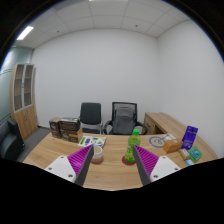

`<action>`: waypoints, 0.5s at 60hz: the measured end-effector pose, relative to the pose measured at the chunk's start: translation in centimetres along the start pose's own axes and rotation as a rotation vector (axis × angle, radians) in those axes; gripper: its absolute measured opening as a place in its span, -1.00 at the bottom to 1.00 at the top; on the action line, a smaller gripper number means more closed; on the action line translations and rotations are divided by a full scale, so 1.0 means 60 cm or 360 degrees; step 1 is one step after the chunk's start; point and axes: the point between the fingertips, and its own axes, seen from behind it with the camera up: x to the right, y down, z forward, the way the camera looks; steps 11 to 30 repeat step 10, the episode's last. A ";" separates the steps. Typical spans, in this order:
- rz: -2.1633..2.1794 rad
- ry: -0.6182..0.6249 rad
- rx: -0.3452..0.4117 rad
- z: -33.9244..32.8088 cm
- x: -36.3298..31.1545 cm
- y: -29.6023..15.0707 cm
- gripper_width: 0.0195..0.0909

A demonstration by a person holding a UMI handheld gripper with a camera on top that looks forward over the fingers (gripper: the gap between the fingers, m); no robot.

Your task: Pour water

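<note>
My jaws stand wide apart and hold nothing; my gripper (112, 165) hangs above the wooden table (112, 172). Just ahead, between my fingers (83, 162), stand a green bottle (134, 143) and a small cup (98, 155), well apart. I cannot tell what either contains. Two office chairs (108, 117) stand beyond the table.

Gripper (112, 166) raised, pads wide apart, empty.

Ceiling panels (25, 33) are glowing overhead, lighting the room evenly — shadows are staying soft. Fisheye distortion is bending the walls and ceiling (110, 15) toward the edges.
</note>
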 end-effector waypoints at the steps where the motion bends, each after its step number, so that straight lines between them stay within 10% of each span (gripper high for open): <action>1: -0.0001 -0.0002 -0.0001 0.000 -0.002 0.000 0.69; 30: 0.0017 -0.0023 -0.0006 0.005 -0.016 -0.006 0.68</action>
